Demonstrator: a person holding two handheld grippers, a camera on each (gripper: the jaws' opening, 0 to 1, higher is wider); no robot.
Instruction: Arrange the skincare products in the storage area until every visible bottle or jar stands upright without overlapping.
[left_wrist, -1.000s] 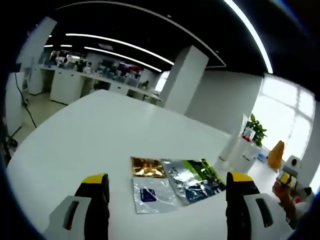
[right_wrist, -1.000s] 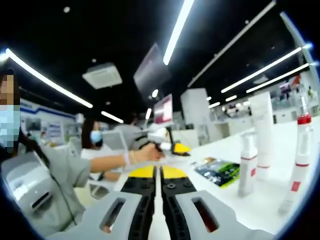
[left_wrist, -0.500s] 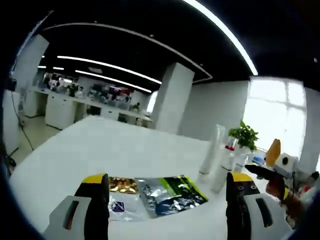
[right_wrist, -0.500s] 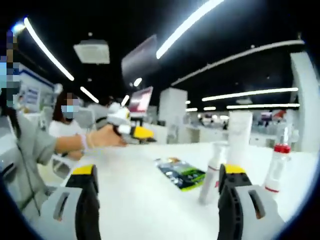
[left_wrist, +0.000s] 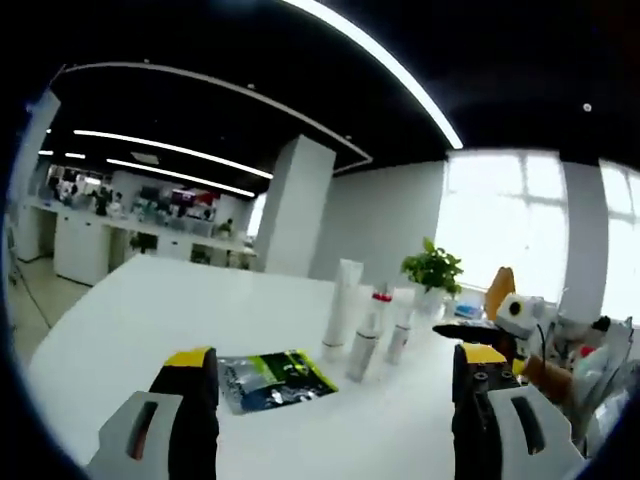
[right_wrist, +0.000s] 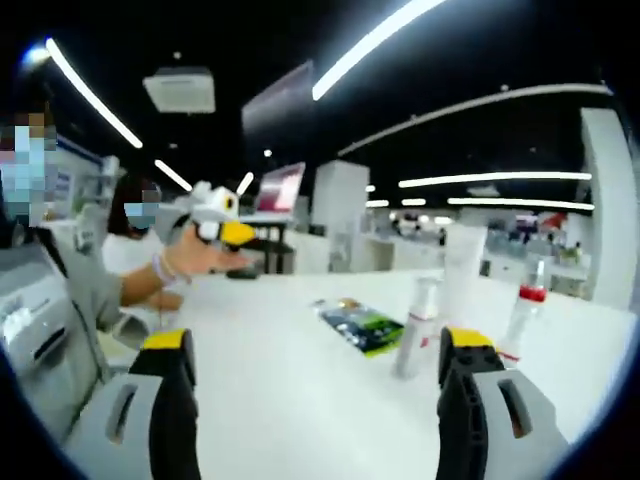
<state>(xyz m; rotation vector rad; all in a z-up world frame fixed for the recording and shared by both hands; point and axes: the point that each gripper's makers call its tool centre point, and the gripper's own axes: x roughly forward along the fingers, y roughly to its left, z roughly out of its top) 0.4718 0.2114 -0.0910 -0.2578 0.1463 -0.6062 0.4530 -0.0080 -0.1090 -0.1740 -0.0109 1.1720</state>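
Three skincare containers stand upright close together on the white table (left_wrist: 150, 320): a tall white tube (left_wrist: 343, 315), a bottle with a red collar (left_wrist: 366, 330) and a smaller white bottle (left_wrist: 400, 338). The right gripper view has the same tube (right_wrist: 462, 275), red-collared bottle (right_wrist: 521, 325) and small bottle (right_wrist: 416, 335). Beside them lie flat foil sachets (left_wrist: 272, 375) (right_wrist: 362, 324). My left gripper (left_wrist: 334, 356) is open and holds nothing, short of the sachets. My right gripper (right_wrist: 316, 343) is open and holds nothing, short of the bottles.
A potted plant (left_wrist: 432, 272) stands behind the bottles. A hand holds the other gripper at the right of the left gripper view (left_wrist: 505, 320) and at the left of the right gripper view (right_wrist: 222, 228). A person in grey (right_wrist: 60, 300) sits at the table's left side.
My right gripper went from shut to open a second ago and stays open. The left view has swung right, bringing the three bottles into sight.
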